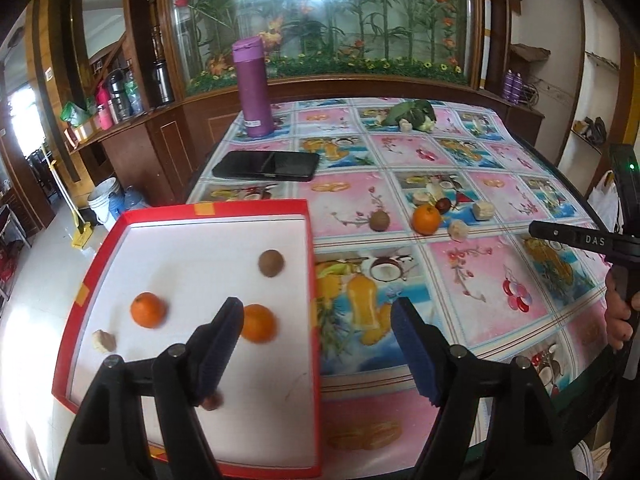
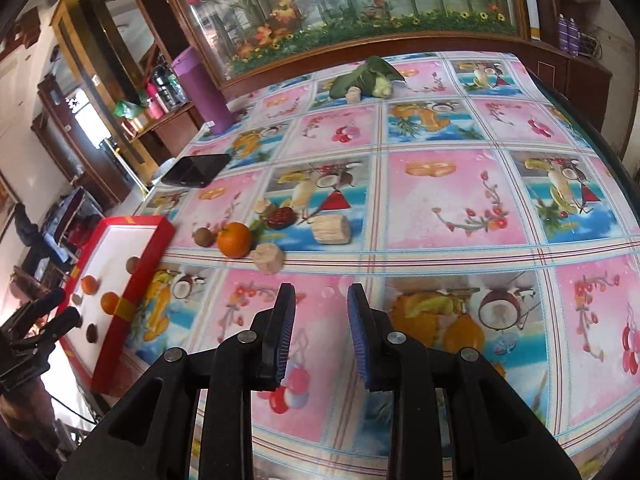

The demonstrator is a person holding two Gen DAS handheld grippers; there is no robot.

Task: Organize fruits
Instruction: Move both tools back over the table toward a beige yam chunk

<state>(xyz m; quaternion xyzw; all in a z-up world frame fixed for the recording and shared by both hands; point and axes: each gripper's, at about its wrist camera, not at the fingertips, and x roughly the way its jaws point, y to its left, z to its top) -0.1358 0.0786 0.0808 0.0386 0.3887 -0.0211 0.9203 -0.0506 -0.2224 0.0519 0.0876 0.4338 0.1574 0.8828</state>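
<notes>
- The table [image 2: 460, 200], under a pink fruit-print cloth, fills both views; the red tray [image 1: 312, 280] with its white floor sits at its left edge.
- In the tray, in my left view: two oranges, one at nine o'clock [image 1: 148, 309] and one at centre [image 1: 259, 323], a brown kiwi [image 1: 271, 263] at one o'clock, a pale chunk [image 1: 104, 341] and a small dark fruit [image 1: 212, 401] at six.
- My left gripper [image 1: 316, 344] hangs spread wide over the tray's right wall, grasping nothing; I judge a drop is just done.
- My right gripper [image 2: 321, 332] shows a narrow gap with nothing between the pads.
- Loose fruit waits at eleven o'clock from it: an orange [image 2: 234, 239], a kiwi [image 2: 203, 237], a dark red fruit [image 2: 281, 217] and two pale chunks [image 2: 331, 229].
- Next, I judge, the right must widen and reach for that orange.
- Only the right view shows the left gripper from outside; only the left shows the hand [image 1: 618, 316] holding the right one.
</notes>
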